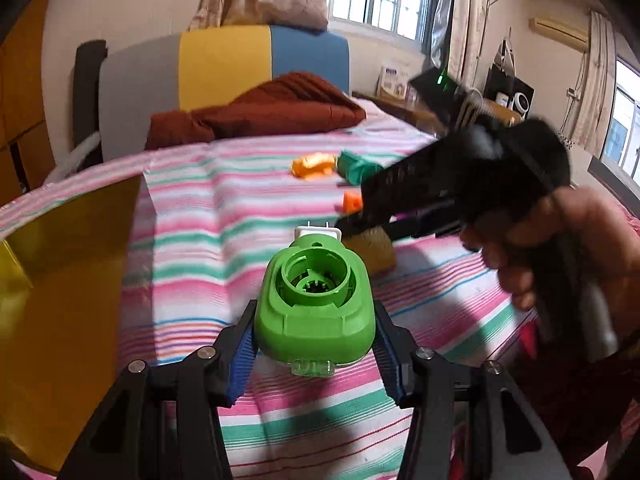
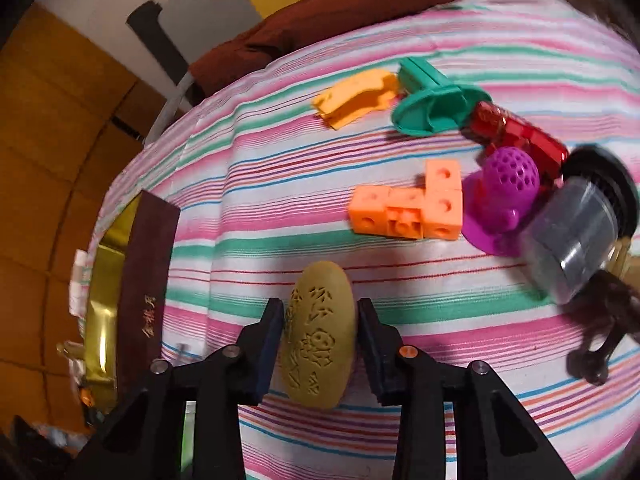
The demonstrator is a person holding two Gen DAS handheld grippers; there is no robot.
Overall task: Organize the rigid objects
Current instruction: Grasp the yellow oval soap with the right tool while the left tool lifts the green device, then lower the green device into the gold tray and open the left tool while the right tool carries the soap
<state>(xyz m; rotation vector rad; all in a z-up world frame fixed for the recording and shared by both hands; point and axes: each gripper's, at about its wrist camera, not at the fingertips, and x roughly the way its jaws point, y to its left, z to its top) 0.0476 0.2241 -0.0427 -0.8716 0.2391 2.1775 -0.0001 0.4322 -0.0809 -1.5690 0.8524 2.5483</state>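
Note:
My left gripper [image 1: 316, 336] is shut on a green plastic plug-in device [image 1: 316, 300] with a white plug end, held above the striped bedsheet. My right gripper [image 2: 320, 332] is shut on an olive-green carved oval block [image 2: 320, 336]; the right gripper also shows in the left wrist view [image 1: 360, 216], blurred, with the olive block [image 1: 374, 248] under it. On the sheet lie orange linked cubes [image 2: 408, 208], an orange curved piece [image 2: 356, 98], a teal funnel-shaped piece [image 2: 432, 104], a purple perforated ball toy [image 2: 504, 196], a red piece [image 2: 516, 136] and a clear jar with black lid [image 2: 576, 224].
A dark brown box [image 2: 148, 276] with a gold-lined tray [image 2: 100, 300] sits at the bed's left edge; the gold tray shows in the left wrist view [image 1: 60, 280]. A brown blanket [image 1: 260, 112] lies at the bed's far end. A dark fuzzy object [image 2: 604, 340] lies at right.

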